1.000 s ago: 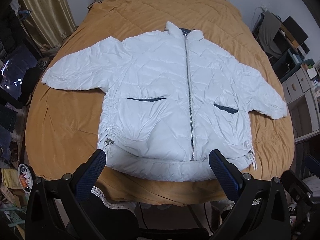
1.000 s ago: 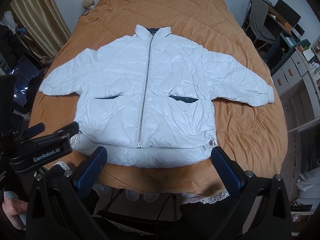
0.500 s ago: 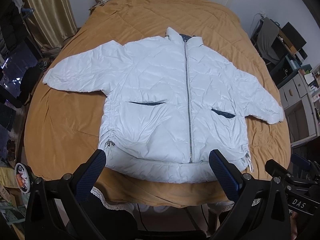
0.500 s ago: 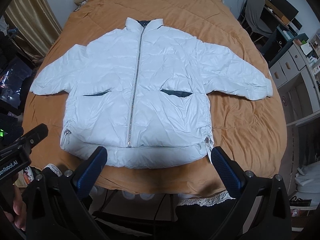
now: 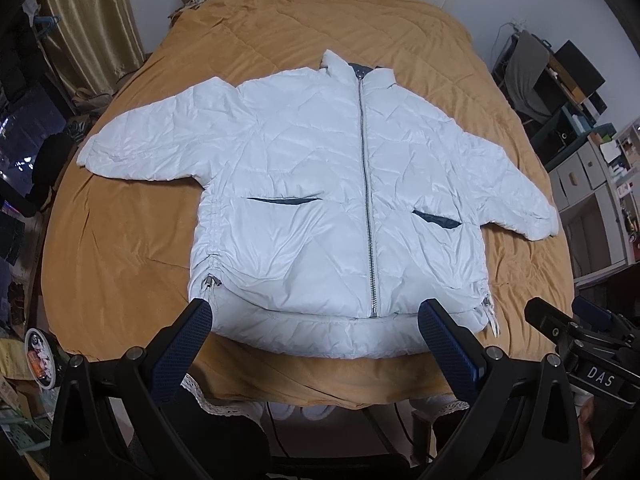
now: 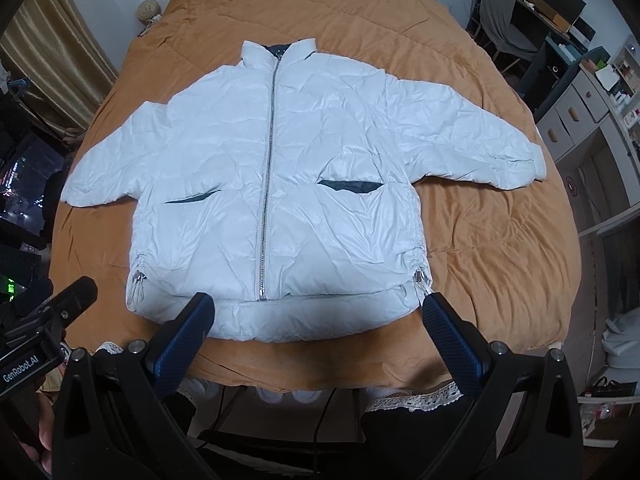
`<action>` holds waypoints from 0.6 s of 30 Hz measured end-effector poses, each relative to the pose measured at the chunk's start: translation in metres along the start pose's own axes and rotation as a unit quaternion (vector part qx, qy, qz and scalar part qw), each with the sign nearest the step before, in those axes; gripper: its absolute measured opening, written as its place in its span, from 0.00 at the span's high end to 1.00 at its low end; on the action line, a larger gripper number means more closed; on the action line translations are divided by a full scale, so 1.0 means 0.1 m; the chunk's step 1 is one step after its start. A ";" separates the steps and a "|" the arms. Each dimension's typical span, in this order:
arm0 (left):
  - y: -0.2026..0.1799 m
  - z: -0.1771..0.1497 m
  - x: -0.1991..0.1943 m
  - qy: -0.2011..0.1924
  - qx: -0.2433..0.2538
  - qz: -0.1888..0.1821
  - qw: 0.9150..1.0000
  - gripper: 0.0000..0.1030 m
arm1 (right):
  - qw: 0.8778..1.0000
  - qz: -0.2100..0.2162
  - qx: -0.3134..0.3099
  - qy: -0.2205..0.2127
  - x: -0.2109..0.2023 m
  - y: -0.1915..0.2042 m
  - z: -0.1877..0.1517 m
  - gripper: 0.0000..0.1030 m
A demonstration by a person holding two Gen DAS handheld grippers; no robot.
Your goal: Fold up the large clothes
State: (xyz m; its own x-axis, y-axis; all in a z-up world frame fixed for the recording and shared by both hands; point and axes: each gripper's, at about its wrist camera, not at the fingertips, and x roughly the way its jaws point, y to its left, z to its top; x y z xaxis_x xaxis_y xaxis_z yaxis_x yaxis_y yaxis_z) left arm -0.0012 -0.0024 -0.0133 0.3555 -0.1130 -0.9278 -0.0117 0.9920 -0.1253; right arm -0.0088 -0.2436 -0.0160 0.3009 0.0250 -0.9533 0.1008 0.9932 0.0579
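A white puffer jacket [image 5: 320,200] lies flat and zipped on an orange bedspread [image 5: 120,260], sleeves spread to both sides, collar at the far end. It also shows in the right wrist view [image 6: 300,184]. My left gripper [image 5: 316,316] is open and empty, hovering over the jacket's hem near the foot of the bed. My right gripper [image 6: 318,310] is open and empty, also over the hem, with its right fingertip [image 6: 434,306] by the hem's right drawcord toggle [image 6: 420,278].
The bedspread [image 6: 500,260] hangs over the near edge with a lace trim [image 6: 412,400]. Gold curtains [image 5: 92,28] stand at the left. Drawers and shelves [image 5: 588,184] and a desk chair [image 6: 504,12] stand at the right. Clutter lies on the floor at the left.
Both grippers have moved forward toward the jacket's hem, so the jacket looks larger. The right gripper has shifted rightward along the hem. Both stay open.
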 end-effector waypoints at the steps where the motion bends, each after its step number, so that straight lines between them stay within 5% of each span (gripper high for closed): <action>1: 0.00 0.00 -0.01 -0.001 -0.001 0.000 1.000 0.00 | 1.000 -0.001 0.000 0.001 0.01 0.00 0.00 0.00; 18: -0.03 0.00 -0.01 0.003 0.003 0.007 1.000 0.00 | 1.000 -0.008 -0.011 0.007 0.04 0.05 0.00 0.00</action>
State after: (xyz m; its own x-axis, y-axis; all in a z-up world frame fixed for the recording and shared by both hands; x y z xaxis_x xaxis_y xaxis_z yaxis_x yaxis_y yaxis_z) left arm -0.0018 -0.0051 -0.0123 0.3492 -0.0993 -0.9318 -0.0116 0.9938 -0.1103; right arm -0.0068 -0.2381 -0.0193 0.2868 0.0100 -0.9579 0.0850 0.9957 0.0358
